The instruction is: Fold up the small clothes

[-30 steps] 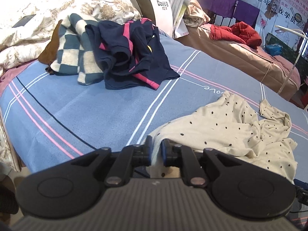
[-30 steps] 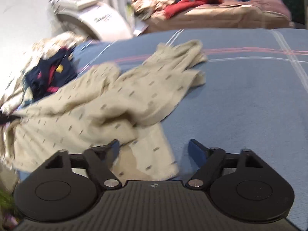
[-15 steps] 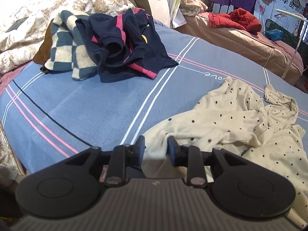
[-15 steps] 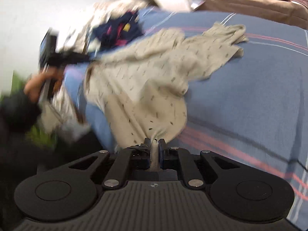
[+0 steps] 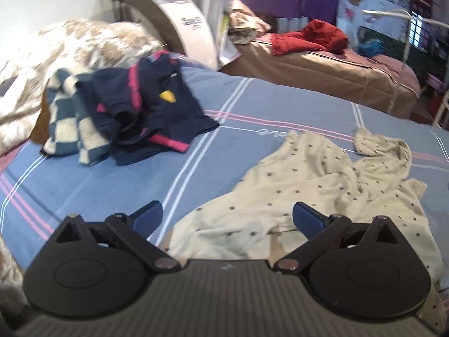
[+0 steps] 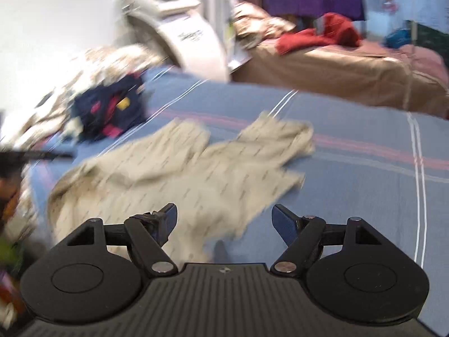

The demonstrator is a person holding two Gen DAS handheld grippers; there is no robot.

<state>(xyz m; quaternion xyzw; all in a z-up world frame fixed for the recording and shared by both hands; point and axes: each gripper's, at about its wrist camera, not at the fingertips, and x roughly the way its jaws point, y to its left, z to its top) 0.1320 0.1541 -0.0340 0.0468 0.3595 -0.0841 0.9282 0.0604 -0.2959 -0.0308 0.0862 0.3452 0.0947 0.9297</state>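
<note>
A cream garment with small dark dots lies crumpled on the blue striped bed sheet. My left gripper is open and empty, just above the garment's near edge. In the right wrist view the same garment lies spread and blurred on the sheet. My right gripper is open and empty over its near edge.
A navy and pink garment lies on a blue checked cloth at the far left of the bed. A floral quilt lies behind them. A white machine and a brown bed with red clothes stand beyond.
Both grippers were shut on the cream garment's edge half a second ago and have opened, letting it drop onto the sheet. Both views have shifted; the right one is blurred.
</note>
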